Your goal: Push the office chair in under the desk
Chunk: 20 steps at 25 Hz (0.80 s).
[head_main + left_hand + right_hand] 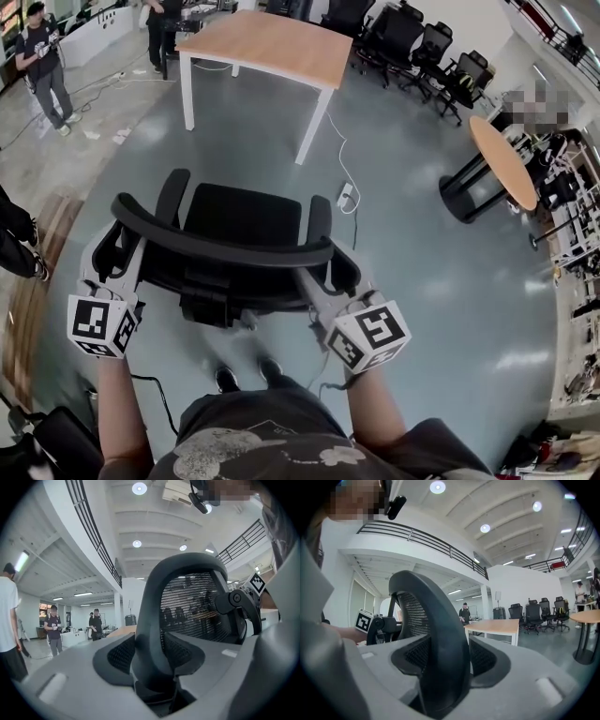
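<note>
Left gripper and right gripper each tight on office chair backrest rim; desk well ahead.

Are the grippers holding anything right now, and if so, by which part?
Both hold the office chair by its backrest frame: the left gripper is closed on the frame's left edge, the right gripper on its right edge.
</note>
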Each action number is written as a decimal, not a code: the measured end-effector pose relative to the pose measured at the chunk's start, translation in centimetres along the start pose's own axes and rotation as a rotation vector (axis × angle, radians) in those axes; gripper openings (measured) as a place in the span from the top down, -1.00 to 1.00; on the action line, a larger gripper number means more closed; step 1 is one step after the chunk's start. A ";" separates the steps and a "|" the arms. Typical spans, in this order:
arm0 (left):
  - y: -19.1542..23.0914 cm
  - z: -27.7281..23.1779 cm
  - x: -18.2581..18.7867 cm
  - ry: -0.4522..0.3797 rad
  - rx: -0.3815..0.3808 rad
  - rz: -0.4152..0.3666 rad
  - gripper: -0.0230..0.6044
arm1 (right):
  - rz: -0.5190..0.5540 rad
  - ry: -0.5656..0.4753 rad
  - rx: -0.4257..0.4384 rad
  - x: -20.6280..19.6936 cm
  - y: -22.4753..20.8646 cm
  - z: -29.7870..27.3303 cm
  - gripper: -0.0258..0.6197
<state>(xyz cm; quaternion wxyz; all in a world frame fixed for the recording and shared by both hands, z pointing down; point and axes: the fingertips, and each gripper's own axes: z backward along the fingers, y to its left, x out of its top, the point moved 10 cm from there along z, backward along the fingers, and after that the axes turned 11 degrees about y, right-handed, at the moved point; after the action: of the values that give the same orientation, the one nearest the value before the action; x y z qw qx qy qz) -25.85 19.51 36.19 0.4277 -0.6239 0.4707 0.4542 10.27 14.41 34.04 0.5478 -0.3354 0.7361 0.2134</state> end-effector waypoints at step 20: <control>3.7 -8.7 1.8 -0.005 0.012 -0.007 0.28 | 0.043 -0.049 -0.017 3.0 -5.4 -8.5 0.19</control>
<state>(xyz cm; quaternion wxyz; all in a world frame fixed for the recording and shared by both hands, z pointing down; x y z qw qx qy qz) -27.77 10.09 35.97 0.4341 -0.6218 0.4702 0.4515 8.05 4.12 34.06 0.5580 -0.3187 0.7277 0.2398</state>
